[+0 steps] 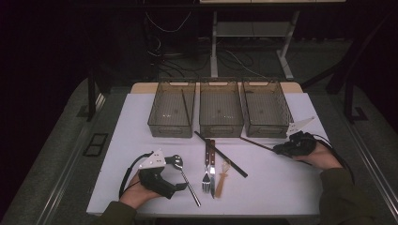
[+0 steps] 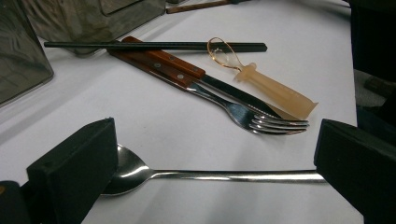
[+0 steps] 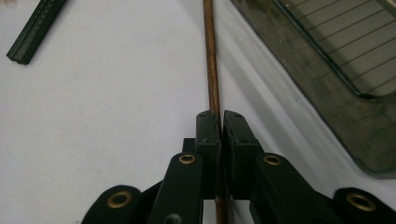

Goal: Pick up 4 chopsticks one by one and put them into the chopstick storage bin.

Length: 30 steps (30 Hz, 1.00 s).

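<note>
A steel spoon (image 1: 187, 183) (image 2: 224, 176) lies on the white table near the front left. My left gripper (image 1: 179, 174) (image 2: 215, 154) is open, with one jaw on each side of the spoon; the pads do not press on it. At the right, my right gripper (image 1: 277, 149) (image 3: 222, 122) is shut on a thin brown chopstick (image 1: 256, 143) (image 3: 211, 60). The stick runs out from between the pads along the table, close beside the right bin (image 1: 281, 126) (image 3: 327, 93).
Three clear bins stand in a row at the back; the left bin (image 1: 155, 124) holds a dark chopstick (image 1: 186, 107), next to the middle bin (image 1: 220, 129). In mid-table lie a fork (image 1: 206, 176) (image 2: 261, 119), a wooden-handled knife (image 1: 212, 168) (image 2: 159, 58), a black chopstick (image 1: 220, 154) (image 2: 154, 45) and an amber plastic utensil (image 1: 221, 180) (image 2: 275, 91).
</note>
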Available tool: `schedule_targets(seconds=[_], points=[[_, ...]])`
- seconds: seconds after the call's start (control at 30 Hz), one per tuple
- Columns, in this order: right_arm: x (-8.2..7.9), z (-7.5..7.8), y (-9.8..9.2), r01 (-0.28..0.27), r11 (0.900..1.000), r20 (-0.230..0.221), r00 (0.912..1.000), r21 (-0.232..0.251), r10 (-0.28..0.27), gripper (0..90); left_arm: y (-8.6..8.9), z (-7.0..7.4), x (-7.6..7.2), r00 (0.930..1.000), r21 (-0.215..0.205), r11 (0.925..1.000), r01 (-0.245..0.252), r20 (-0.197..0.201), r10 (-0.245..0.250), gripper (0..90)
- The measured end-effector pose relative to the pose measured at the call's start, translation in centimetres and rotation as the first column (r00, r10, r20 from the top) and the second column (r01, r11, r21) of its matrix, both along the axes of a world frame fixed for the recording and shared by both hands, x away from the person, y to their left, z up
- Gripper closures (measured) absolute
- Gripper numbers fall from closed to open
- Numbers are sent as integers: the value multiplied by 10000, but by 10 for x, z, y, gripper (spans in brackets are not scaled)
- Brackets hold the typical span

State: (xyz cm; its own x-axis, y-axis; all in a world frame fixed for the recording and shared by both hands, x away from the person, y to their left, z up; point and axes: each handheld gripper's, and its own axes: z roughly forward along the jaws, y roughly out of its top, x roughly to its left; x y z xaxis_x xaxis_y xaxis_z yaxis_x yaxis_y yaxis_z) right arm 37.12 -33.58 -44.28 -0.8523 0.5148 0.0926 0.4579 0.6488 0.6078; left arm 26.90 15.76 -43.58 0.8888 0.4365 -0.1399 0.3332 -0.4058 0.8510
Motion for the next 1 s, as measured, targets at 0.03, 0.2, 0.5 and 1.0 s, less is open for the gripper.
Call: schedule_targets(seconds=[0.03, 0.2, 0.5, 1.0], points=[[-1, 1, 1, -42, 10000, -20, 10000, -49, 42, 855, 0, 0, 0, 10000, -3, 10000, -6, 1, 6, 0], [-6, 3, 3, -7, 9996, -34, 10000, -295, 6, 855, 0, 1, -1, 10000, -2, 10000, -12, 1, 12, 0], [-14, 13, -2, 186, 9998, 230, 9996, -28, -185, 855, 1, 1, 0, 10000, 69, 10000, -70, 37, 69, 0], [-25, 34, -7, 275, 9979, 850, 9959, 578, -323, 855, 1, 0, 0, 9999, 40, 9999, -101, 14, 101, 0]])
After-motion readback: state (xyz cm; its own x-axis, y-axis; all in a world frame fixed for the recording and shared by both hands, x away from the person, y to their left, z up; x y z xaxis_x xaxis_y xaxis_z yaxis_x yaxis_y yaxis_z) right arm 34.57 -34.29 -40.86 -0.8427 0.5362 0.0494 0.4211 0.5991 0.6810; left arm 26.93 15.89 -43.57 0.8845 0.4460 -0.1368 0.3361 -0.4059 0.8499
